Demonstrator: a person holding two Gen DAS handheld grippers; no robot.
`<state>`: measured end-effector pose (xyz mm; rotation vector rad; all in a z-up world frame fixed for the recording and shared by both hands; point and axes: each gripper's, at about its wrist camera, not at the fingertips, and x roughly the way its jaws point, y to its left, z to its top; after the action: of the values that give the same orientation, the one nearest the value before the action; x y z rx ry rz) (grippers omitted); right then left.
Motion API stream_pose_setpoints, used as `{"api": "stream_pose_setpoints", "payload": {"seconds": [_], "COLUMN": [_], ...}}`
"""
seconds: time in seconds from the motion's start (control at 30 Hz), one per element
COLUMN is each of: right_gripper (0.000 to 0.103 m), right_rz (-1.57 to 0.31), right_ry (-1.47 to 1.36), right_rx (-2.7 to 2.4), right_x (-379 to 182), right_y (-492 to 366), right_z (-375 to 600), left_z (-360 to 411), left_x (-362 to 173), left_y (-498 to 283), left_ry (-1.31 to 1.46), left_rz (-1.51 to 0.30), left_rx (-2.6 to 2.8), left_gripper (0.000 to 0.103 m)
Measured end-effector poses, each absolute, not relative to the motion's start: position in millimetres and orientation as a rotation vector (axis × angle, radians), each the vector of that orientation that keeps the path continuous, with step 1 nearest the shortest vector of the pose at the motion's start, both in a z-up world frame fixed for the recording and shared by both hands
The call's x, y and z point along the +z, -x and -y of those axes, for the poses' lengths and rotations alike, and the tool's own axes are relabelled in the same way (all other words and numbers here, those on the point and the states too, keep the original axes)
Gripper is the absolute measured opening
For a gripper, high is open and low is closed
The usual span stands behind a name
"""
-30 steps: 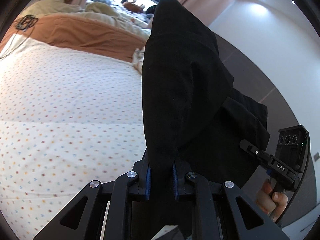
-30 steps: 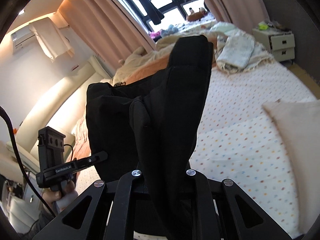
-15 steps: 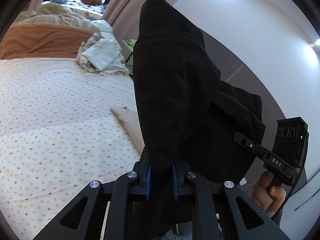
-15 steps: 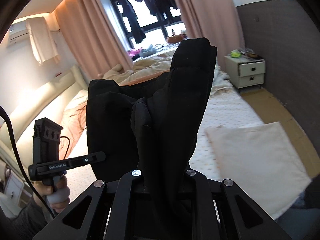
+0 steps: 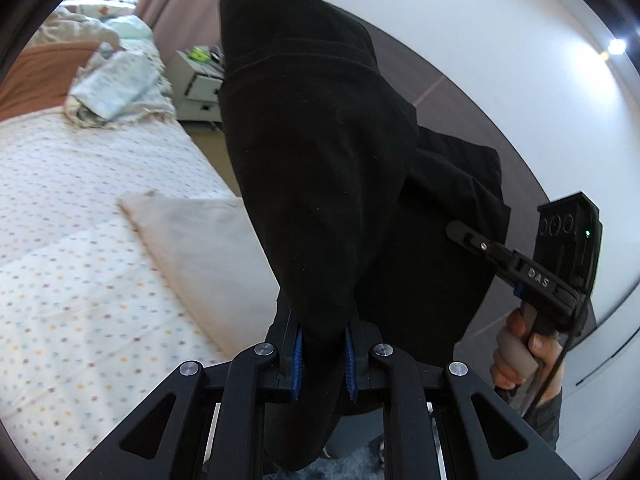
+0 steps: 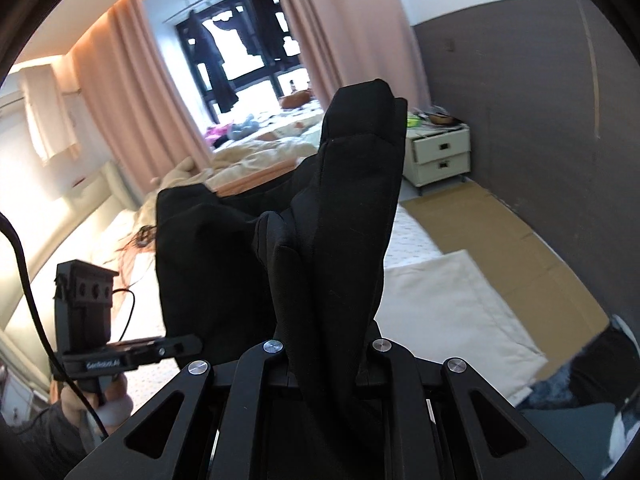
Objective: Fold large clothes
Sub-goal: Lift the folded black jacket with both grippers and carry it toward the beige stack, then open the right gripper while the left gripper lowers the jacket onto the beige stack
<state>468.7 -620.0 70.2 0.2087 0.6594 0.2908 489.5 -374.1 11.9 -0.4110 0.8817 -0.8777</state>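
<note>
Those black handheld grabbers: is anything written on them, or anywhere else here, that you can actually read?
"DAS" on the arm of the right gripper, seen from the left wrist camera.
"GenRobot.AI" on the side of the left gripper, seen from the right wrist camera; small, but readable.
No readable text on the black garment, bed or nightstand.

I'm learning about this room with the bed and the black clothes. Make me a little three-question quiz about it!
1. True or false: both grippers are clamped on the black garment.
2. Multiple choice: what lies flat on the dotted bed sheet near the black cloth? A) a beige folded cloth B) a red ball C) a book
3. Fill in: the white nightstand stands against the ____ wall.

Key:
1. True. The left gripper and the right gripper each have their jaws shut on it.
2. A, the beige folded cloth.
3. Grey-brown wall.
</note>
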Motion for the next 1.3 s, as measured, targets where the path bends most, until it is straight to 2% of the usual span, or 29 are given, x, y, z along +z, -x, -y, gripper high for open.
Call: {"api": "stream_pose_setpoints", "payload": {"seconds": [0.27, 0.47, 0.9, 0.97, 1.0, 1.03, 1.1, 1.13, 1.2, 1.27, 1.3], "right_gripper": [0.014, 0.014, 0.015, 0.025, 0.035, 0.040, 0.042, 0.048, 0.060, 0.060, 0.061], "right_rz": [-0.702, -0.756, -0.911, -0.941, -0.960, -0.975, -0.975, -0.963, -0.932, -0.903, -0.891], "right_ry": [-0.216, -0.230, -0.186, -0.236, -0.274, -0.311, -0.360, -0.356, -0.320, -0.304, -0.313], "right_rx": [0.218, 0.187, 0.064, -0.033, -0.080, -0.110, -0.151, -0.167, -0.194, -0.224, -0.243], "right_x": [56.2, 33.7, -63.8, -76.6, -85.7, -92.6, -98.4, -97.5, -91.2, -85.8, -84.1], "right_y": [-501.7, -560.6, -661.5, -672.3, -676.4, -677.9, -673.9, -668.3, -647.5, -621.0, -604.1], "right_z": [656.6, 663.9, 659.0, 662.0, 668.7, 674.8, 683.2, 686.3, 691.7, 702.2, 710.4], "left_z": [410.5, 423.7, 422.6, 427.4, 429.2, 429.6, 430.1, 428.9, 422.6, 417.2, 415.0], "left_x": [-11.5, -44.6, -127.2, -140.3, -146.3, -152.4, -156.8, -157.4, -165.1, -171.0, -171.3], "left_y": [-519.7, -582.2, -671.7, -683.6, -689.3, -693.6, -699.4, -698.6, -708.6, -710.7, -713.9], "left_ry": [0.439, 0.432, 0.487, 0.493, 0.493, 0.492, 0.494, 0.489, 0.495, 0.508, 0.505], "left_rz": [-0.961, -1.014, -1.181, -1.216, -1.235, -1.253, -1.270, -1.275, -1.286, -1.295, -1.302], "left_rx": [-0.906, -0.893, -0.730, -0.694, -0.675, -0.653, -0.633, -0.625, -0.619, -0.620, -0.617], "left_gripper": [0.016, 0.017, 0.017, 0.017, 0.017, 0.017, 0.019, 0.020, 0.028, 0.031, 0.036]}}
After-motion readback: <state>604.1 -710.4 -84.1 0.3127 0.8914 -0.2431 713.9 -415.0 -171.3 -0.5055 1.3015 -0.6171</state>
